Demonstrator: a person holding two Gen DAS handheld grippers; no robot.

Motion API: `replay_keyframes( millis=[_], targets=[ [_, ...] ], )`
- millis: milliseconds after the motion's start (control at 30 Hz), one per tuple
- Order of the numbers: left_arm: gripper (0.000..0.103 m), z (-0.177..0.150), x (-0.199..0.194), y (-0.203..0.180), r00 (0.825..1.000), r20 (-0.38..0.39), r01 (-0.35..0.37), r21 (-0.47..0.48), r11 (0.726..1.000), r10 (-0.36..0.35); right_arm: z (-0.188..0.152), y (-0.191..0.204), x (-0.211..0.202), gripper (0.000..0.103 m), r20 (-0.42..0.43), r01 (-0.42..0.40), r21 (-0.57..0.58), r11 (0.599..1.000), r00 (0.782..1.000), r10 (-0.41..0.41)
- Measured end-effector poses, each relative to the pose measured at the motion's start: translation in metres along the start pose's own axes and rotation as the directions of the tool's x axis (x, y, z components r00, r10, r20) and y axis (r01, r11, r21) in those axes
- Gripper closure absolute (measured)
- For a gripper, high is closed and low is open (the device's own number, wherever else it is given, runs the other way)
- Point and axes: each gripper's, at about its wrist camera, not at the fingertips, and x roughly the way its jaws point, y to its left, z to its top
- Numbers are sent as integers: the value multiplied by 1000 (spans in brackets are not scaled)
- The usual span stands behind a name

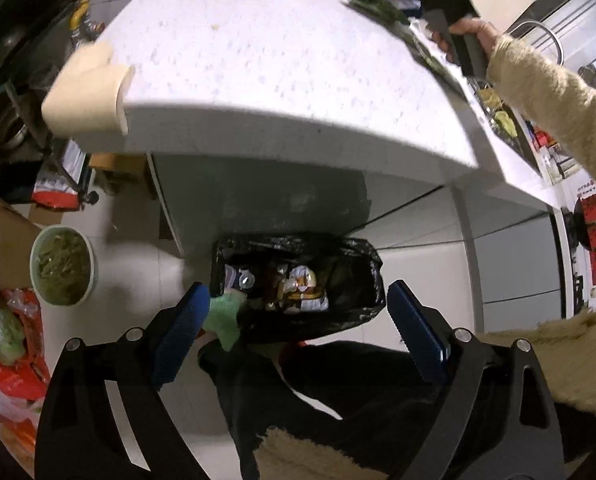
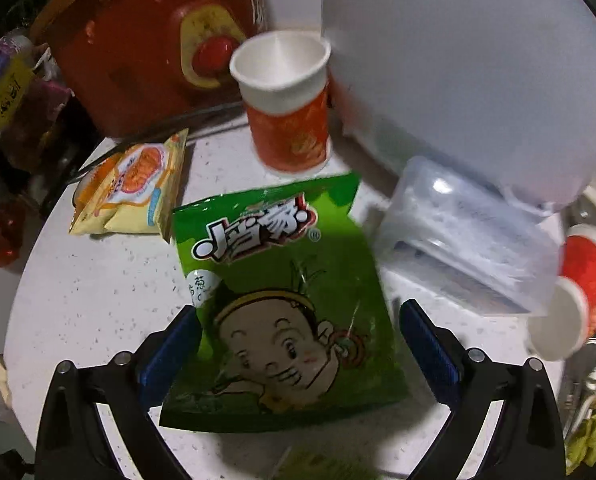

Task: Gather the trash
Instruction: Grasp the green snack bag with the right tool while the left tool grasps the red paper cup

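Note:
In the left wrist view my left gripper (image 1: 300, 324) is open and empty above a bin lined with a black bag (image 1: 298, 276) on the floor, holding several wrappers. A pale green scrap (image 1: 225, 316) hangs at the bin's near left rim, beside the left finger. In the right wrist view my right gripper (image 2: 298, 344) is open over the white speckled counter (image 2: 77, 300), with a green snack bag (image 2: 281, 300) lying flat between its fingers. A yellow-orange snack packet (image 2: 133, 188) lies further left. A red and white paper cup (image 2: 285, 100) stands behind the bag.
A clear plastic container (image 2: 466, 236) lies on its side at the right beside a large white appliance (image 2: 458, 60). Another red cup (image 2: 582, 284) lies at far right. A red pot (image 2: 145, 40) stands behind. A bowl of greens (image 1: 63, 266) sits on the floor left of the bin.

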Motion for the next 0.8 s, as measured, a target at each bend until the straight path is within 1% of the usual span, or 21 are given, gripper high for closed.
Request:
replay_keyframes(
  millis=[33,100,133,167,300,400,467,533,567,667,733,767,800],
  targets=[
    [15,5,-3,-3,1000,10,3,12,1000,-3,0,1,1,10,3,0,-9,1000,1000,0],
    [15,16,-10,-7,999,36,14,35,999,-15,-3,3,-3,19,20,-29,-24,999,999,30],
    [15,21,-12,-9,999,47,17,42,999,-19,-5,4,-5,32,19,-48,-18,999,999,49],
    [15,31,-18,-12,997,69,32,56,998,-35,-7,3,-10,41,20,-87,-5,996,996,87],
    [15,65,-27,-14,990,131,40,83,996,-51,-22,-1,-30,43,34,-144,32,989,989,143],
    [15,97,-28,-19,984,170,35,103,994,-53,-38,-7,-66,44,109,-224,76,972,970,215],
    [15,118,-24,-26,980,192,28,125,992,-52,-58,-12,-99,44,176,-277,100,956,950,257],
    [15,152,-17,-37,976,209,26,135,990,-54,-80,-14,-129,44,226,-284,116,952,941,253],
    [15,169,-13,-42,974,218,28,126,992,-56,-91,-17,-142,44,241,-288,121,950,937,253],
    [15,222,-3,-52,964,260,41,52,998,-53,-126,-26,-176,43,285,-291,156,944,928,239],
    [15,264,5,-60,954,298,59,-51,997,-41,-150,-31,-193,43,313,-282,184,942,925,216],
    [15,283,9,-63,950,311,54,-92,994,-23,-161,-36,-203,43,325,-272,200,941,925,198],
    [15,306,14,-70,946,322,15,-151,988,35,-169,-38,-209,43,338,-267,213,940,923,185]
  ],
)
